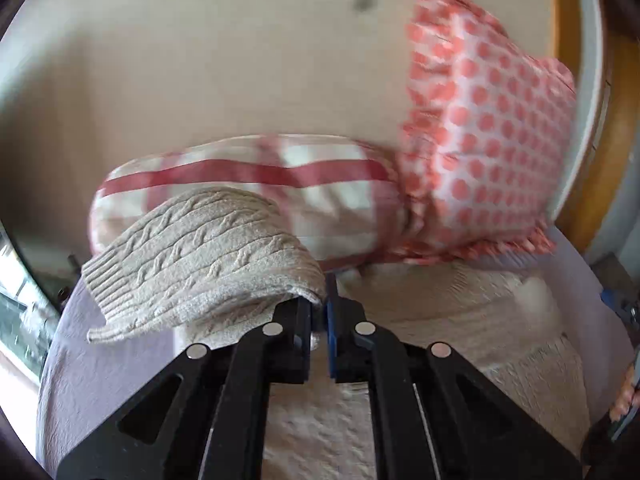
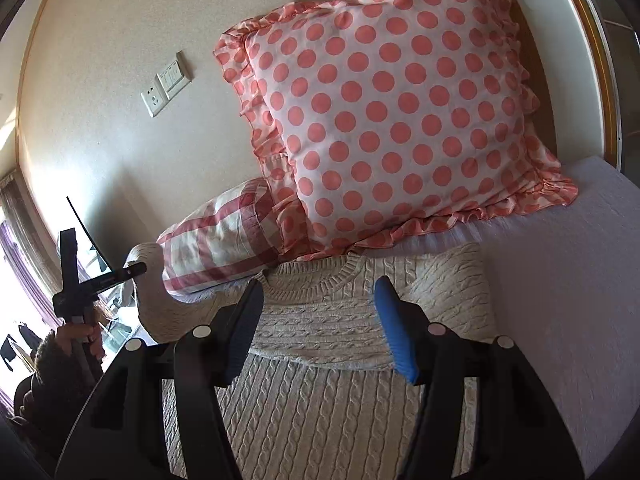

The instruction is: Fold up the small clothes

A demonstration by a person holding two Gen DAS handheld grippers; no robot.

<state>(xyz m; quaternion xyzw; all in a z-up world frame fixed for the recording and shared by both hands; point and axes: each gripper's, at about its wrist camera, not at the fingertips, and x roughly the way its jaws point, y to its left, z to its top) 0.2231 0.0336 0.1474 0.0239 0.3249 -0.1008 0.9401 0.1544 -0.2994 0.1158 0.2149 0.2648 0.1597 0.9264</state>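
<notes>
A cream cable-knit sweater (image 2: 320, 320) lies spread on a lilac-sheeted bed (image 2: 560, 280), its collar toward a checked pillow (image 2: 224, 248) and a polka-dot cushion (image 2: 400, 120) against the wall; the left gripper (image 1: 320, 312), jaws clamped on a sleeve (image 1: 200, 264), holds that sleeve lifted off the bed. The right gripper (image 2: 320, 320) hovers over the sweater's chest, jaws spread wide and holding nothing.

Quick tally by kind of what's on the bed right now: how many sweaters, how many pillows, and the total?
Sweaters: 1, the beige cable-knit sweater, its sleeve pinched in the left hand-held gripper.
Pillows: 2, the polka-dot pillow and the red-checked pillow.
Total: 3 on the lilac sheet.
</notes>
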